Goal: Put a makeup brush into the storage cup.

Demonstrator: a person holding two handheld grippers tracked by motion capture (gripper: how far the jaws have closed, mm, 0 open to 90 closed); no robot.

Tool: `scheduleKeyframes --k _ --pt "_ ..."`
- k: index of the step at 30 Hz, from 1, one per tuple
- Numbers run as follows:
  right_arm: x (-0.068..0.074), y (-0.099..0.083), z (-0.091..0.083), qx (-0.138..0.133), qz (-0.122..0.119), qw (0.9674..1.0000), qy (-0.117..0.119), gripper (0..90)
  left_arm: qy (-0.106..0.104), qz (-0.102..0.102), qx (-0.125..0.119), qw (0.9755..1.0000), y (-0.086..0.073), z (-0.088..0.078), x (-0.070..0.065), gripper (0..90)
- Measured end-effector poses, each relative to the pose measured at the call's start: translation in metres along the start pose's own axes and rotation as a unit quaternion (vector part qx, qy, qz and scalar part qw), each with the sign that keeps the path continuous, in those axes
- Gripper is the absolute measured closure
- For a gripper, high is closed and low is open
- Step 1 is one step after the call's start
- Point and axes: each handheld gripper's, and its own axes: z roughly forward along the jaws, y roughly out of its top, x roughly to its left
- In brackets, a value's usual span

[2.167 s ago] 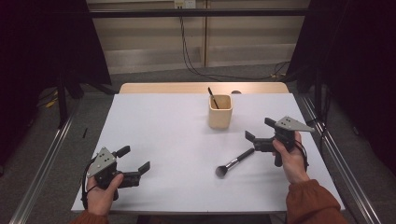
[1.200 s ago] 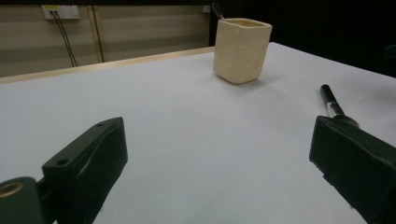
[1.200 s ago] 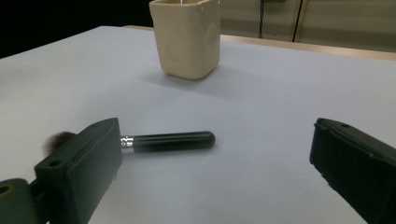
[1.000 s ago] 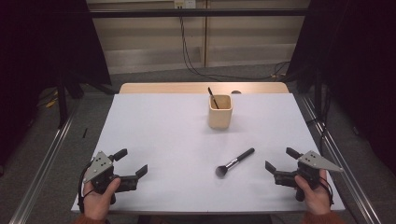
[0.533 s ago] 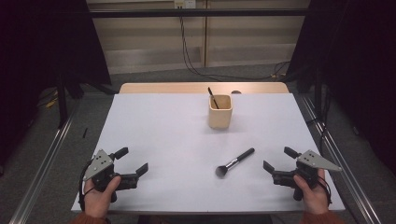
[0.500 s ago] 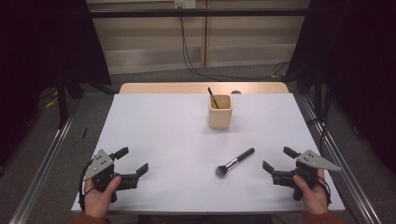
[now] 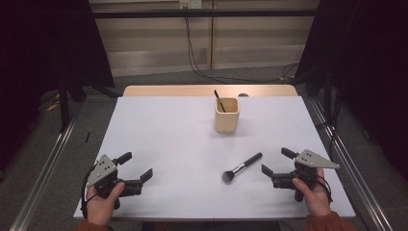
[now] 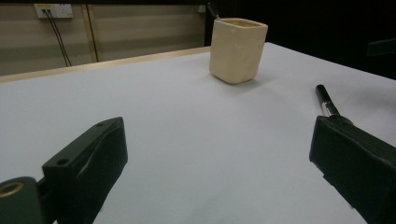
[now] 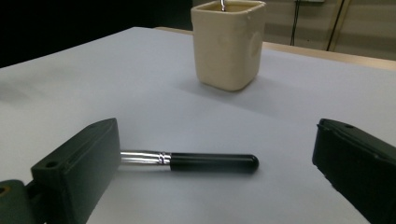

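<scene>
Two-odd seconds ago up at the handle end of the makeup brush (image 7: 242, 166); now drawn back toward the person, as to the right gripper (image 7: 275, 160), and parked near the front right corner of the white table (image 7: 168, 130). Holds nothing: jaws spread wide, aimed at the brush from just beside it, not touching. Over the last second hardly shifts at all. No change worth noting for the left gripper (image 7: 136, 165): same spot at the front left, jaws likewise apart and empty, well clear of the brush.

Reads as a release and a retreat, or perhaps a reach called off; hard to settle from this height. Either way leaves the brush loose on the table and outside the cream cup (image 7: 226, 114), where it probably belongs, next to the thin dark-handled tool (image 7: 218, 99) already standing inside and leaning on the rim. So, as a judgement: a pause between steps, with the putting-away not yet done.

As for the brush itself: lies flat and slantwise between cup and right gripper, handle end toward the far right, bristle head toward the near edge. Shows a glossy black handle (image 9: 212, 163) with a rounded tip, then a bright metal ferrule, then a dark rounded tuft. Looks slim, smooth and round, so likely to roll or slip under a careless pinch.
</scene>
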Motion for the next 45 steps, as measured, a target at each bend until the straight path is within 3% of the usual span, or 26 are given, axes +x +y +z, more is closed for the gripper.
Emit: scheduleKeyframes --k 6,8,14,20,24,28,33,38,45 --pt "0.001 0.008 0.012 0.005 -0.011 0.9996 0.024 1.7 0.004 -0.002 0.002 1.0 0.0 -0.001 0.001 4.2" --pt "0.002 0.012 0.016 0.02 -0.019 0.9989 0.038 2.1 0.0 -0.017 -0.001 0.9999 -0.001 -0.001 0.002 4.4" --pt "0.002 0.025 0.026 0.018 -0.032 0.998 0.052 2.1 0.006 -0.011 0.0 0.9999 0.0 -0.001 0.003 4.3" --pt "0.002 0.038 0.04 0.037 -0.041 0.9955 0.078 1.6 0.003 -0.008 -0.001 1.0 0.0 -0.001 0.001 4.3" --pt "0.002 0.043 0.051 0.045 -0.049 0.9939 0.088 3.3 -0.004 0.004 0.0 1.0 0.002 0.0 -0.003 4.5" --pt "0.004 0.05 0.06 0.076 -0.054 0.9886 0.118 5.0 0.001 0.003 0.0 1.0 0.001 -0.001 0.0 4.4" --pt "0.007 0.055 0.068 0.096 -0.071 0.9854 0.121 4.8 0.004 0.003 -0.001 1.0 0.001 -0.001 0.0 4.4" --pt "0.005 0.06 0.073 0.124 -0.072 0.9806 0.134 4.8 0.003 0.004 0.001 1.0 0.001 -0.001 0.001 4.4" --pt "0.001 0.066 0.078 0.174 -0.087 0.9686 0.155 4.7 0.005 0.002 0.001 1.0 0.001 -0.001 0.002 4.4"
